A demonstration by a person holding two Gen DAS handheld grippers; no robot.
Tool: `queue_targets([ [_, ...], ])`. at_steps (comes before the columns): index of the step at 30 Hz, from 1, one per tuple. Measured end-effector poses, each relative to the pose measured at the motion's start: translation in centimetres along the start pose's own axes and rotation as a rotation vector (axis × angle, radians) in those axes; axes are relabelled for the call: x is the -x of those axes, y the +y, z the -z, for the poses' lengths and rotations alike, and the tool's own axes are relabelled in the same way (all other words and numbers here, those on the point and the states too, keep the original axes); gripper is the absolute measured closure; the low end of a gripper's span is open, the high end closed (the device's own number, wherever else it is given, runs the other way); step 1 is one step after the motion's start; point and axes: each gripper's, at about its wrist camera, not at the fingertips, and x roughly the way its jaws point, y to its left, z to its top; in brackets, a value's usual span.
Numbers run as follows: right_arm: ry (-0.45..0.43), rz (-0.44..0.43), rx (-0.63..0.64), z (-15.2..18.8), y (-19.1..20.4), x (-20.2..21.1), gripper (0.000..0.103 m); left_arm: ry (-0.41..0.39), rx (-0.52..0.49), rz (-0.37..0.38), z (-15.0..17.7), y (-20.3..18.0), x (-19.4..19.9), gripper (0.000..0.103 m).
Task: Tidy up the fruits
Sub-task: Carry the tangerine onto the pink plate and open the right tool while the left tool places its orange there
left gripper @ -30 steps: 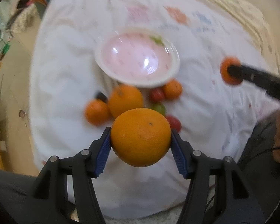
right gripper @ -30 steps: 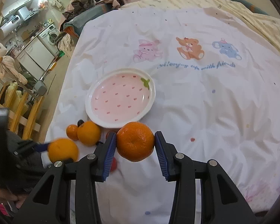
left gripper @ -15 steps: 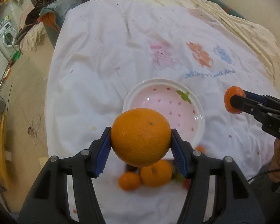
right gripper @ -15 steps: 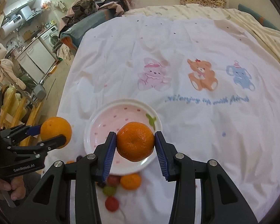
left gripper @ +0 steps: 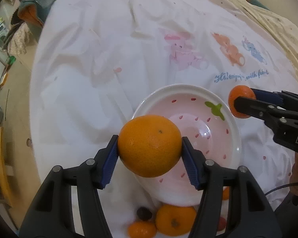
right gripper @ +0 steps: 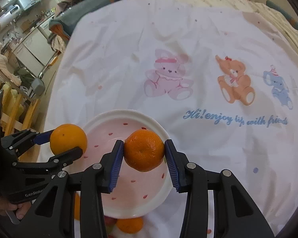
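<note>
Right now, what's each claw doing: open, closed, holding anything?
Left claw: closed on the large orange, above the plate.
Right claw: closed on the smaller mandarin, also above the plate.

My tools: black w/ blue pads (left gripper: 110, 164). Both oranges (left gripper: 150, 145) bright orange. Plate (right gripper: 101, 125) pink w/ red seed dots, white rim. Sheet (right gripper: 188, 39) white w/ pastel bears.
</note>
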Motion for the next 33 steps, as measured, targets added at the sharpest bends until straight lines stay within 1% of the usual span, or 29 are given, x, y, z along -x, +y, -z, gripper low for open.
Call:
queue_targets([
  [6, 0.060, -0.009, 0.003, -0.2, -0.3, -3.1, 0.059, 0.028, -0.041, 0.023, 0.4, -0.8, -2.3, 0.046],
  [14, 0.127, -0.037, -0.028, -0.8, -1.1, -6.3, 0.058, 0.023, -0.093, 0.046, 0.1, -1.6, -3.6, 0.046],
  [18, 0.143, -0.058, -0.054, -1.0, -1.4, -7.0, 0.058, 0.010, -0.111, 0.059, -0.1, -1.9, -4.1, 0.046],
  [23, 0.151, -0.096, -0.101, -0.9, -1.8, -7.3, 0.057, 0.003, -0.102, 0.078, -0.5, -1.9, -4.5, 0.046],
  [26, 0.157, -0.114, -0.128, -0.9, -2.1, -7.3, 0.057, 0.002, -0.111, 0.072, -0.5, -2.1, -4.6, 0.045],
  [29, 0.154, -0.152, -0.156, -0.9, -2.4, -7.3, 0.056, -0.009, -0.122, 0.064, -0.4, -2.3, -4.6, 0.045],
  [30, 0.151, -0.159, -0.166, -1.0, -2.5, -7.2, 0.054, -0.018, -0.126, 0.065, -0.4, -2.3, -4.5, 0.045],
  [31, 0.141, -0.177, -0.184, -1.1, -2.8, -6.9, 0.045, -0.024, -0.125, 0.075, -0.5, -2.3, -4.6, 0.046],
  [32, 0.128, -0.185, -0.199, -1.2, -3.1, -6.6, 0.041, -0.023, -0.114, 0.097, -0.6, -2.2, -4.6, 0.046],
  [33, 0.114, -0.185, -0.212, -1.3, -3.2, -6.3, 0.034, -0.020, -0.103, 0.118, -0.8, -2.2, -4.8, 0.046],
])
